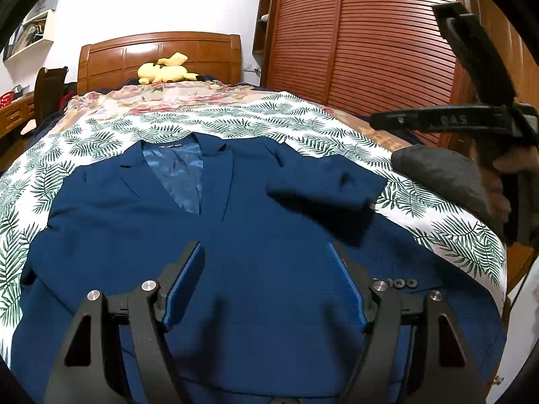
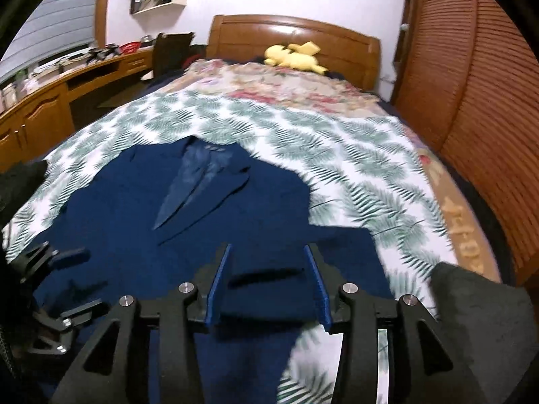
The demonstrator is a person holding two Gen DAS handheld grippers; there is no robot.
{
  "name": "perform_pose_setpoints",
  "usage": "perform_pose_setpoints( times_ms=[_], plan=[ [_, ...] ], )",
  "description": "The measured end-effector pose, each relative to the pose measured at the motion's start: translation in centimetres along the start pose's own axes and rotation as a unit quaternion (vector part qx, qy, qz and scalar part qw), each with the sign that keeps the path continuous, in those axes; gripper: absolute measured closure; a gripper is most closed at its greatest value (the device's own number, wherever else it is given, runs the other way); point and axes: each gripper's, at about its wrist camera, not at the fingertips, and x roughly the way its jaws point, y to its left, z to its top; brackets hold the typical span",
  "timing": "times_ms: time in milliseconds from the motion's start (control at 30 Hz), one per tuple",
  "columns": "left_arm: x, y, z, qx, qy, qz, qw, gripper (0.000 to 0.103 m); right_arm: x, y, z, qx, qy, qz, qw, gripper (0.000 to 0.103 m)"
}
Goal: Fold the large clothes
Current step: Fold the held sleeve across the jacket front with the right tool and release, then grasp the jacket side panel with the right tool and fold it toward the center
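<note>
Left claw: jaws wide apart, empty, above the blue jacket. Right claw: jaws part-open, nothing between the pads. The jacket lies flat on the bed, collar toward the headboard, long axis along the bed. Only the left wrist view shows the sleeve folded across the chest and the cuff buttons; only the right wrist view shows the desk.

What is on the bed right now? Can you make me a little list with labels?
garment: blue jacket, lying front up on the leaf-print sheet
sleeve: right-hand sleeve folded across the chest
left gripper: open above the jacket, holding nothing
right gripper: open, nothing between its pads
toy: yellow plush by the wooden headboard
beside the bed: slatted wardrobe
</note>
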Motion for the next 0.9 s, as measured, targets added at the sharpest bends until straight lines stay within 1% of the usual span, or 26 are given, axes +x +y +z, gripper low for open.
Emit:
perform_pose_setpoints(
  times_ms=[67,200,400,467,667,733,833,867,900],
  plan=[
    [0.0,0.0,0.0,0.0,0.0,0.001,1.0,0.029,1.3,-0.8,-0.2,0.002,0.011,-0.016,1.0,0.052],
    [0.0,0.0,0.0,0.0,0.0,0.0,1.0,0.029,5.2,-3.3,-0.6,0.03,0.05,-0.045,0.997,0.051],
    [0.0,-0.1,0.0,0.004,0.001,0.001,1.0,0.029,10.5,-7.5,-1.4,0.076,0.104,-0.092,0.987,0.048],
    [-0.1,-0.2,0.0,0.004,0.0,0.0,1.0,0.029,12.3,-8.8,-1.5,0.095,0.122,-0.097,0.983,0.048],
    [-0.1,-0.2,0.0,0.004,0.001,0.0,1.0,0.029,14.9,-10.8,-2.8,0.135,0.15,-0.089,0.975,0.045],
    [0.0,-0.1,0.0,0.004,0.001,0.0,1.0,0.029,15.5,-11.0,-3.5,0.155,0.168,-0.071,0.971,0.044],
    [0.1,-0.2,0.0,0.005,0.003,0.001,1.0,0.029,15.1,-10.8,-3.9,0.172,0.16,-0.058,0.97,0.044],
    [0.2,-0.2,0.0,0.006,0.005,0.002,1.0,0.029,15.2,-10.5,-4.0,0.173,0.161,-0.047,0.971,0.044],
    [0.2,-0.3,0.0,0.006,0.006,0.004,1.0,0.029,15.2,-10.2,-4.1,0.171,0.161,-0.029,0.972,0.058]
  ],
)
